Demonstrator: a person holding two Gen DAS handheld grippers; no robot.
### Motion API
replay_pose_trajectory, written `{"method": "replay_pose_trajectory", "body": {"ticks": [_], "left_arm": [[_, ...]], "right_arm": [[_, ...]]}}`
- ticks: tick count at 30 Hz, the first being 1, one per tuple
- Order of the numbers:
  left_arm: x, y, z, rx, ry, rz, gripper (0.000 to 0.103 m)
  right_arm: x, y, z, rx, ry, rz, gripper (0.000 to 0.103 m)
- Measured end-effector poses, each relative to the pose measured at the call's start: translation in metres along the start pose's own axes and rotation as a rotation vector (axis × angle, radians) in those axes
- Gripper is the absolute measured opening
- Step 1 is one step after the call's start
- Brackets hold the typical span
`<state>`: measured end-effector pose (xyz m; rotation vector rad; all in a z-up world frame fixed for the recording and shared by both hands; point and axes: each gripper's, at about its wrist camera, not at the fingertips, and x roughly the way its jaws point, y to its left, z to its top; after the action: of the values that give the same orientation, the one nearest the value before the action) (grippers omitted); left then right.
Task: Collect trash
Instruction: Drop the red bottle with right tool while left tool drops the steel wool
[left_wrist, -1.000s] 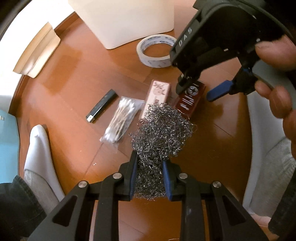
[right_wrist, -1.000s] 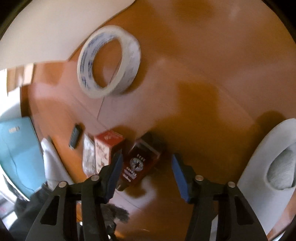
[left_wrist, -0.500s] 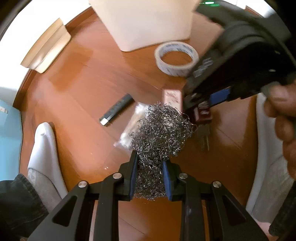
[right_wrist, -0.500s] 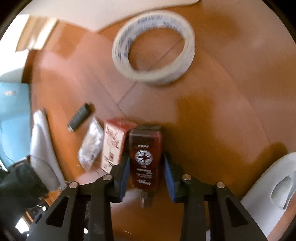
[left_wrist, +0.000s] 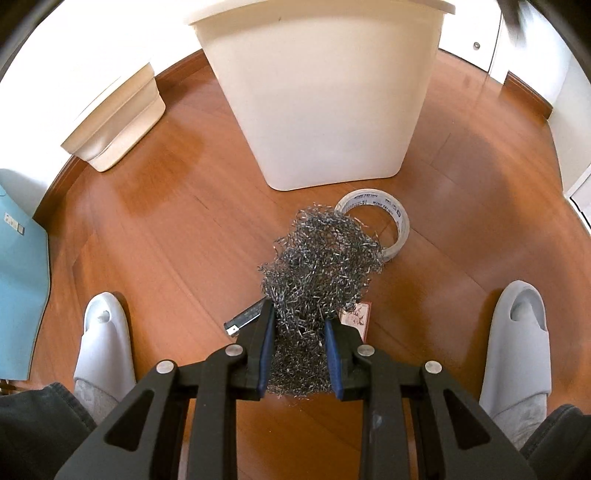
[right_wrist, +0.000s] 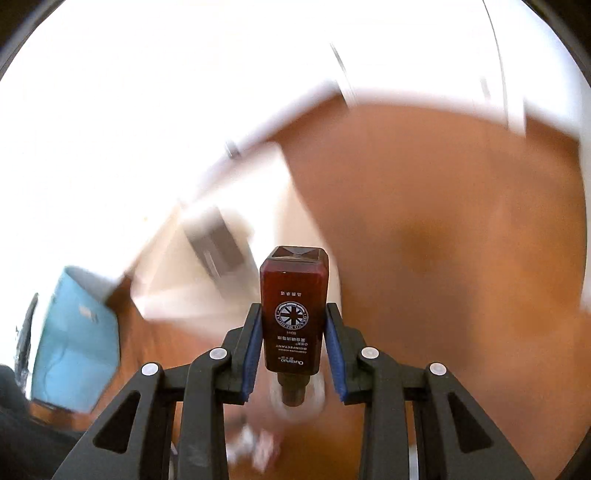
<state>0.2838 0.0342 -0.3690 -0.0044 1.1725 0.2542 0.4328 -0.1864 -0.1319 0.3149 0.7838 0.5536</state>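
- Standing on the wood floor (left_wrist: 155, 229), a white bin (left_wrist: 325, 99) shows only its outer wall; its inside is out of view.
- Left gripper (left_wrist: 299, 345) points steeply down, pads pinching a steel wool wad (left_wrist: 321, 266) that hangs above the floor.
- Right gripper (right_wrist: 293, 345) tilts less steeply, its pads pressed on the sides of a dark red bottle (right_wrist: 293, 306), cap toward the camera; the background is blurred.
- The wad is grey and tangled, hiding part of a tape roll (left_wrist: 388, 218) before the bin.
- A small box (left_wrist: 356, 317) and a black bar (left_wrist: 245, 317) lie beneath it.
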Motion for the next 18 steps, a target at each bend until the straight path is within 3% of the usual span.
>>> {"method": "replay_pose_trajectory", "body": {"ticks": [2, 4, 6, 8, 12, 18], "left_arm": [[0.000, 0.000, -0.003, -0.001, 0.005, 0.001, 0.024], [0.002, 0.001, -0.004, -0.002, 0.012, 0.001, 0.024], [0.003, 0.004, -0.001, -0.003, 0.012, 0.001, 0.024], [-0.002, 0.003, 0.004, -0.015, 0.004, 0.001, 0.024], [-0.005, 0.010, 0.009, -0.038, -0.017, -0.001, 0.024], [-0.009, 0.021, 0.015, -0.070, -0.031, 0.005, 0.024]], "right_arm": [[0.003, 0.028, 0.038, -0.058, -0.038, 0.075, 0.033], [0.029, 0.055, 0.062, -0.142, 0.006, 0.101, 0.033], [0.088, 0.072, 0.070, -0.202, 0.161, 0.094, 0.033], [0.143, 0.072, 0.063, -0.205, 0.305, 0.069, 0.033], [0.220, 0.088, 0.028, -0.366, 0.551, -0.037, 0.033], [0.277, 0.090, 0.007, -0.432, 0.705, -0.114, 0.035]]}}
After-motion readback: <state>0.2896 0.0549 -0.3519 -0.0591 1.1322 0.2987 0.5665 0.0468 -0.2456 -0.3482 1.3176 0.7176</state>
